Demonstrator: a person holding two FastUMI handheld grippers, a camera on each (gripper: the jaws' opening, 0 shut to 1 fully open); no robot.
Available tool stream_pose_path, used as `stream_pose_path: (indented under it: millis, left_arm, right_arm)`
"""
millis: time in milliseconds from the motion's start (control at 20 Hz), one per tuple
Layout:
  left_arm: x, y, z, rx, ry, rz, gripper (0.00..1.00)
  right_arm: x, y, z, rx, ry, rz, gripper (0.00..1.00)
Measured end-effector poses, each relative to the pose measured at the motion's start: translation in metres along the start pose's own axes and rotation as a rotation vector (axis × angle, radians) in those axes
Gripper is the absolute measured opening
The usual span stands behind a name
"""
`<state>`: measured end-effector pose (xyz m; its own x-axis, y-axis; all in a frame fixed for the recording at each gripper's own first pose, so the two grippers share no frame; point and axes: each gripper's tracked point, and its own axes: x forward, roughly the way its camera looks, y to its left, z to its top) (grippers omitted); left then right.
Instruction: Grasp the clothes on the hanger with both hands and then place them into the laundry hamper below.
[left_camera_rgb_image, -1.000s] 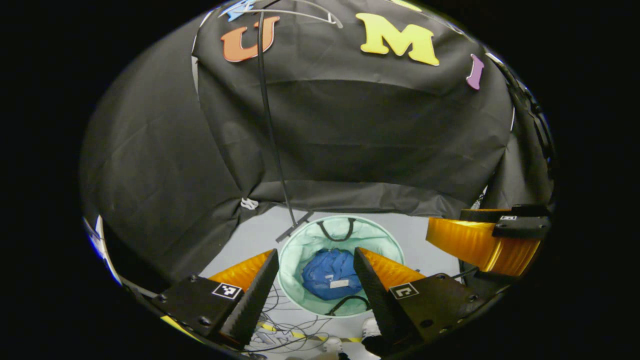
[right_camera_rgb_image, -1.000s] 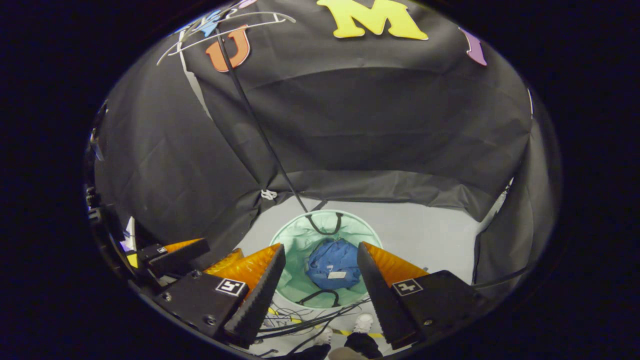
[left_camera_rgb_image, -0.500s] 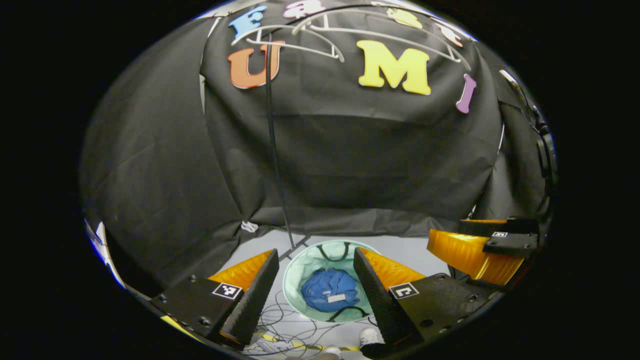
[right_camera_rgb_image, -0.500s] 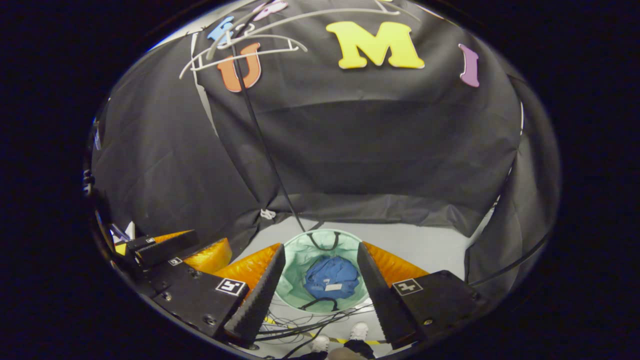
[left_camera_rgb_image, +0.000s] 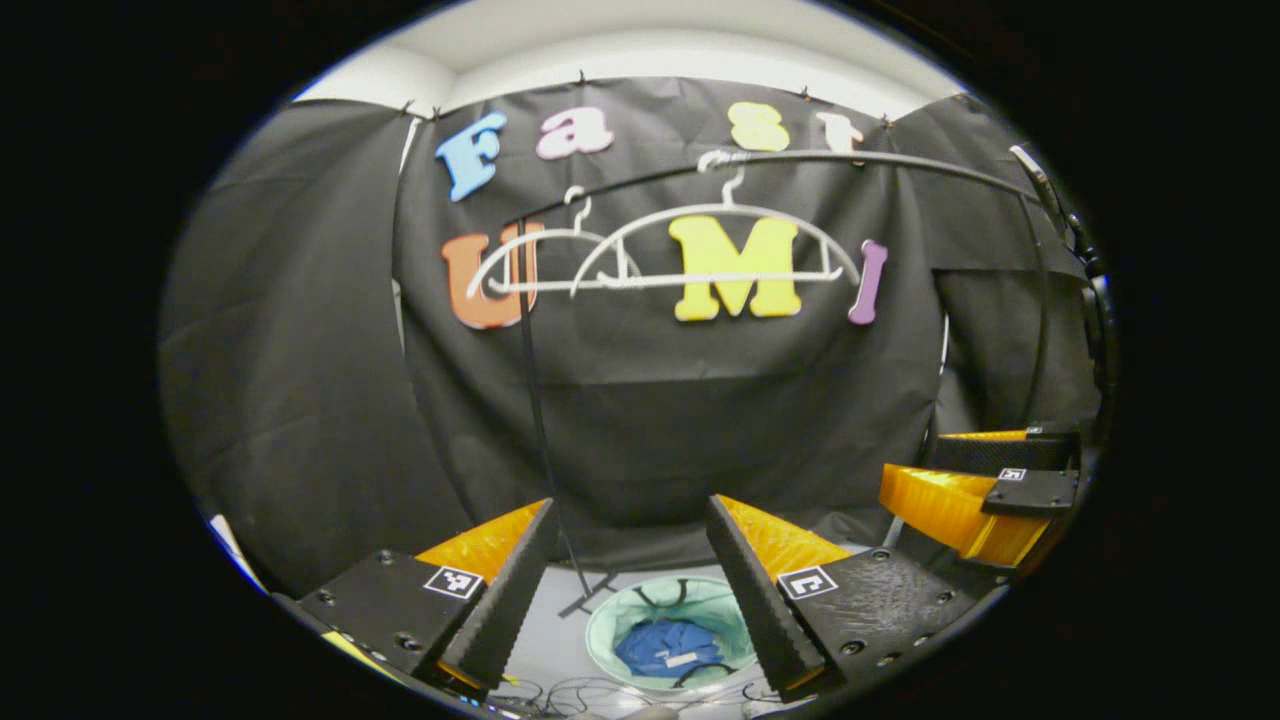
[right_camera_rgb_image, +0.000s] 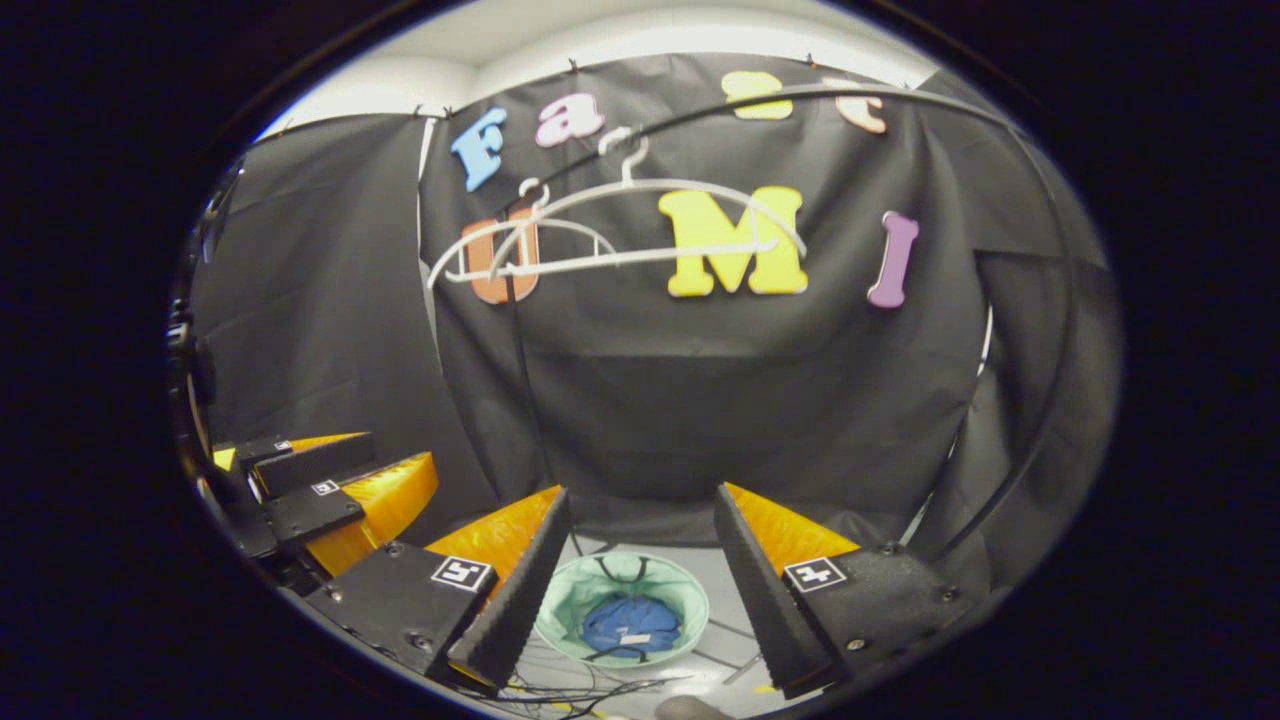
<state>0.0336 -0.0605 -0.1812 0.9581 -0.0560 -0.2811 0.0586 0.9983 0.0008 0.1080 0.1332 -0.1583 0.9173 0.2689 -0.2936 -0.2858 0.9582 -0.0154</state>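
Blue clothes (left_camera_rgb_image: 668, 648) bunched up inside the round green hamper (left_camera_rgb_image: 612, 625), no long side to be told, left gripper (left_camera_rgb_image: 628, 590) and right gripper (right_camera_rgb_image: 640, 590) held wide and empty above the hamper, bare white hangers (left_camera_rgb_image: 700, 245) hung level high over the hamper

Hamper (left_camera_rgb_image: 610, 640): thin pale-green cloth, soft-sided. Garment (left_camera_rgb_image: 668, 648): blue cloth, crumpled, matt. Hangers (left_camera_rgb_image: 700, 275): smooth white plastic. Rail (left_camera_rgb_image: 860, 165): dark, smooth. Floor (left_camera_rgb_image: 545, 640): grey, matt.

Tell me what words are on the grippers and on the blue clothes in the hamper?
On the left gripper, square markers: patterns, no words.
On the right gripper, square markers too: patterns, no words.
On the blue clothes, a white tag: too small to read.
On the hamper: none.
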Motion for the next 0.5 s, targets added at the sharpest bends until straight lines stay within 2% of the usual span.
stream_pose_path:
  millis: [50, 100, 150, 250, 350, 500]
  left_arm:
    - [-0.008, -0.001, 0.016, 0.012, -0.037, -0.007, 0.91]
    - [-0.014, -0.002, 0.031, 0.020, -0.066, -0.015, 0.97]
    - [-0.023, -0.002, 0.044, 0.025, -0.091, -0.021, 0.97]
    - [-0.041, -0.003, 0.065, 0.030, -0.125, -0.022, 0.97]
    - [-0.065, 0.004, 0.087, 0.038, -0.182, 0.023, 0.97]
    - [-0.095, -0.006, 0.105, 0.031, -0.216, 0.043, 0.98]
  right_arm:
    - [-0.020, -0.003, 0.018, -0.007, -0.041, -0.012, 0.92]
    - [-0.036, -0.010, 0.035, -0.017, -0.077, -0.024, 0.96]
    - [-0.051, -0.014, 0.049, -0.023, -0.109, -0.029, 1.00]
    - [-0.075, -0.025, 0.066, -0.022, -0.161, -0.037, 1.00]
    - [-0.099, -0.034, 0.086, 0.003, -0.200, -0.039, 1.00]
    - [-0.133, -0.060, 0.102, 0.023, -0.240, -0.041, 1.00]
